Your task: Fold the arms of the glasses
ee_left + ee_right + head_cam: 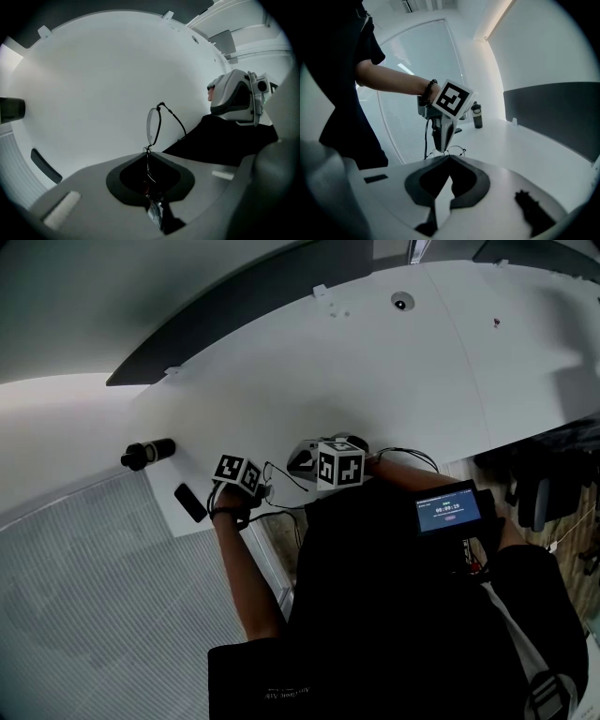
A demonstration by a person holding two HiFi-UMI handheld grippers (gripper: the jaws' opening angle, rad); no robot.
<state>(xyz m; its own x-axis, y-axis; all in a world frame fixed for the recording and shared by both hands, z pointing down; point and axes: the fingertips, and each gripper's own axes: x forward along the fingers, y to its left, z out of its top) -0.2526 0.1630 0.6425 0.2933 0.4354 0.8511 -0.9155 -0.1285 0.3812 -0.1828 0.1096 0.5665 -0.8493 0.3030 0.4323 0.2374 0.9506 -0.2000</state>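
Observation:
Thin wire-framed glasses (153,125) hang over the white table (394,381). My left gripper (147,153) is shut on the frame beside one lens. One arm (174,118) sticks out unfolded to the right, toward my right gripper (234,96). In the right gripper view the glasses (453,151) sit just past the tips of my right gripper (449,157), which is shut. I cannot tell whether those tips pinch the wire. In the head view the left gripper (255,486) and the right gripper (302,463) face each other near the table's front edge.
A black bottle (148,454) lies at the table's left end, and a flat black case (190,502) rests near the front left corner. A small screen (450,512) is mounted by the person's right arm. A ribbed glass wall stands to the left of the table.

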